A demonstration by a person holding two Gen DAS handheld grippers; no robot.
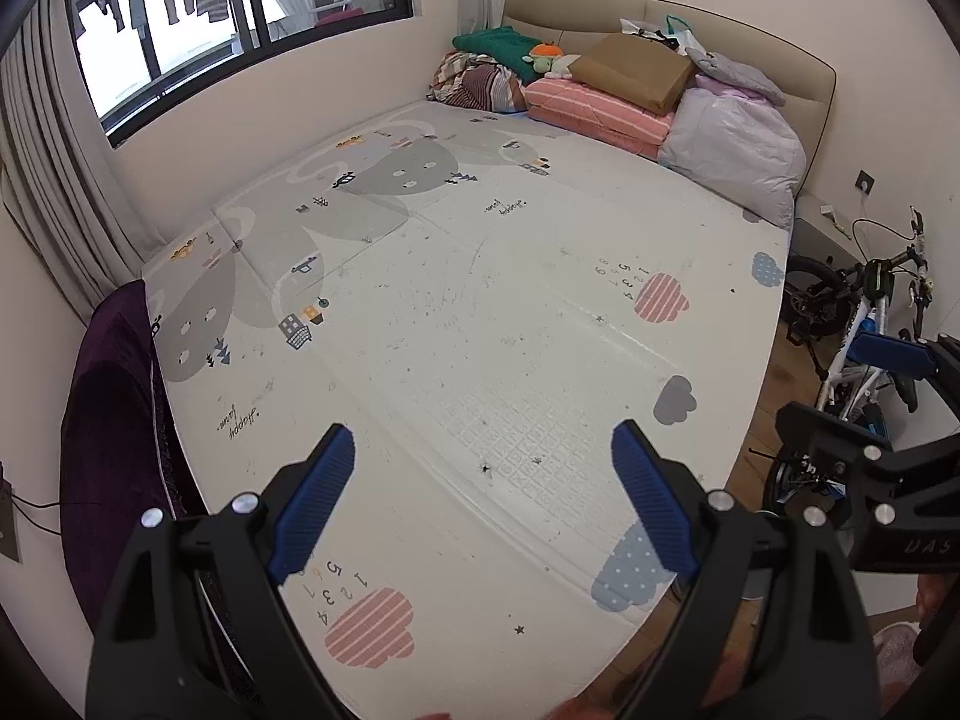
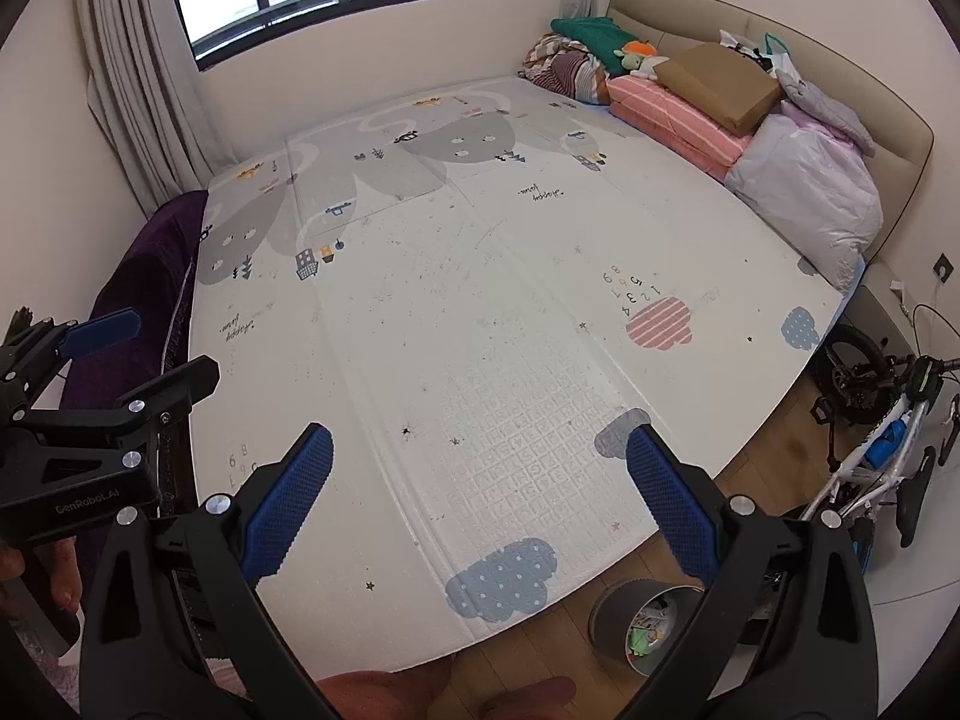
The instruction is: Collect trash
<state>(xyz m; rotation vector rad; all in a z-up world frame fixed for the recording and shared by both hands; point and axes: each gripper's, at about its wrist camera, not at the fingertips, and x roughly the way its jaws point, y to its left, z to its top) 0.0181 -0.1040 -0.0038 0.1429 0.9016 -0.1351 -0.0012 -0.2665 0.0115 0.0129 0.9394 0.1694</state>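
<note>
Hovering over the bed (image 2: 480, 312), whose play mat (image 1: 456, 312) looks clear of litter; the bin (image 2: 645, 621) stands on the floor at its foot, scraps (image 2: 648, 624) inside. Left claw (image 1: 483, 498) spread, right claw (image 2: 480, 504) spread, both empty. Collecting looks nearly done; next comes spotting any leftover trash.

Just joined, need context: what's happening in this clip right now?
A person holds a gripper in each hand over a bed covered by a play mat. The left gripper and right gripper are both open and empty, pointing down at the mat. No loose trash shows on the mat. A grey bin on the wood floor by the bed's near corner already has scraps in it. Bedding is piled at the headboard and a bike stands to the right.
</note>
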